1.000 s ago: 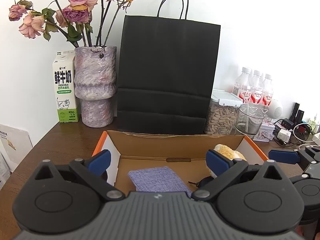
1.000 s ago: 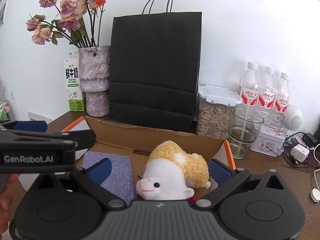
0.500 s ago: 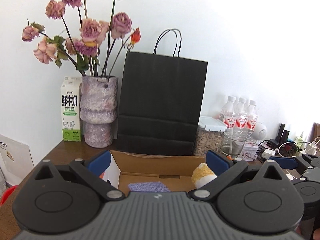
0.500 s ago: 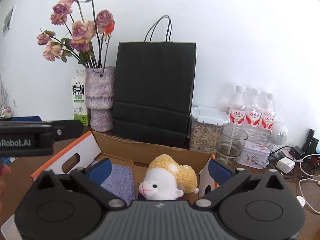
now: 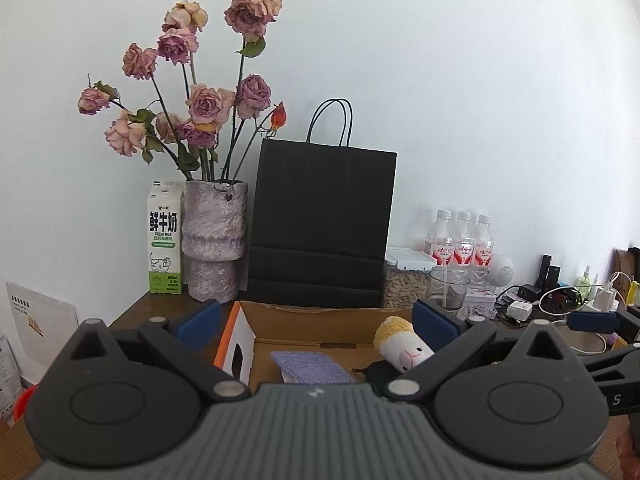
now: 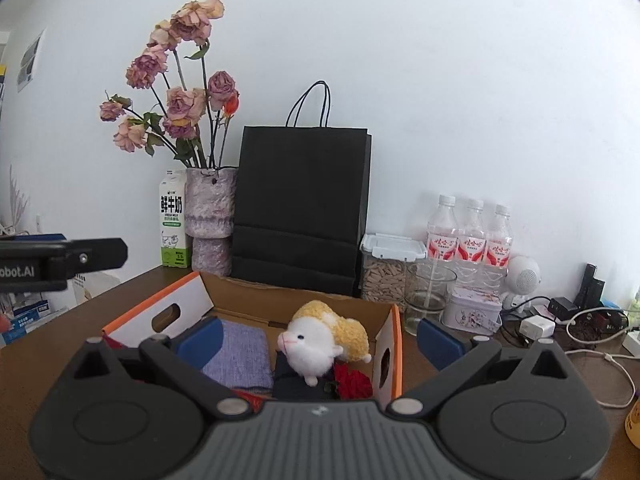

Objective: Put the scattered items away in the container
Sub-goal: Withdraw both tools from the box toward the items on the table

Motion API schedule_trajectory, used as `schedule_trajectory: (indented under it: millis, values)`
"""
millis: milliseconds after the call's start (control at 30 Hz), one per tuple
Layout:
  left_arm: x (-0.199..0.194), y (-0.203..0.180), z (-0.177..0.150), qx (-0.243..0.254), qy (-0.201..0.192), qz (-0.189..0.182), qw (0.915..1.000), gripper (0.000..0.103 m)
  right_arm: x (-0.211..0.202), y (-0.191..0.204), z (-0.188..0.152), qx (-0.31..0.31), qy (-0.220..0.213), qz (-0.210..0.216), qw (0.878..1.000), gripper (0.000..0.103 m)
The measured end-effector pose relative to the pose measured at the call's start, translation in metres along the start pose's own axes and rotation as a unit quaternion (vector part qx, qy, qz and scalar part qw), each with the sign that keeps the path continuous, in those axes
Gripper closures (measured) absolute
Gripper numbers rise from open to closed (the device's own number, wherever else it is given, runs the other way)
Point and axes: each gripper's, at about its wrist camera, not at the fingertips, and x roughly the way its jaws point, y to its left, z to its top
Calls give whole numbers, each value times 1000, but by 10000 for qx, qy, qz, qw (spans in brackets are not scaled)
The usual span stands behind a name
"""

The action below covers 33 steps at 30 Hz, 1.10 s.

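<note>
An open cardboard box (image 6: 240, 292) with orange-edged flaps stands on the brown table. Inside it lie a purple fabric pouch (image 6: 240, 354), a white and yellow plush sheep (image 6: 320, 340), a dark item and something red (image 6: 354, 384). The left wrist view shows the same box (image 5: 320, 320), the pouch (image 5: 308, 366) and the sheep (image 5: 400, 346). My right gripper (image 6: 320, 342) hangs open above the box's near side, nothing between its blue pads. My left gripper (image 5: 316, 318) is open and empty too, held back from the box. Each gripper shows at the edge of the other's view.
Behind the box stand a black paper bag (image 6: 300, 208), a vase of dried roses (image 6: 210, 216), a milk carton (image 6: 174, 224), a seed jar (image 6: 386, 272), a glass (image 6: 430, 296), a tin and three bottles (image 6: 472, 240). Chargers and cables (image 6: 560, 320) lie at the right.
Both grippers have pulled up and back from the box, so the box and its contents look smaller and farther. Both stay open and empty.
</note>
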Motion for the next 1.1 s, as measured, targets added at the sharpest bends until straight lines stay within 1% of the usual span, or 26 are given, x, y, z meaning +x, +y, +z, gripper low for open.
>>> schedule_trajectory:
  millis: [67,167,300,433,567,633,767,900,1100]
  values:
    - [-10,4,-10,4,36,-12,10000,0,-9,-3,-16,5,93,-54,9999,0]
    - [-16,9,-26,84,242,-18,9997,0,-18,-9,-41,22,348,-148,9993,0]
    - [-19,17,-44,89,593,85,9982,0,-19,-16,-71,146,775,-179,9967,0]
    - [-20,24,-57,47,871,144,9961,0,-17,-21,-90,207,1053,-262,9939,0]
    - [-20,26,-66,29,1120,196,9935,0,-13,-23,-98,242,1171,-296,9924,0]
    - [-20,27,-70,2,1198,162,9927,0,-10,-25,-100,304,1215,-294,9917,0]
    - [-16,29,-75,-27,1318,124,9912,0,-2,-28,-101,416,1278,-187,9908,0]
    - [-10,32,-78,-75,1419,160,9897,0,11,-29,-95,470,1247,-161,9910,3]
    - [-1,34,-86,-32,1658,167,9860,0,31,-36,-92,870,1217,-307,9883,8]
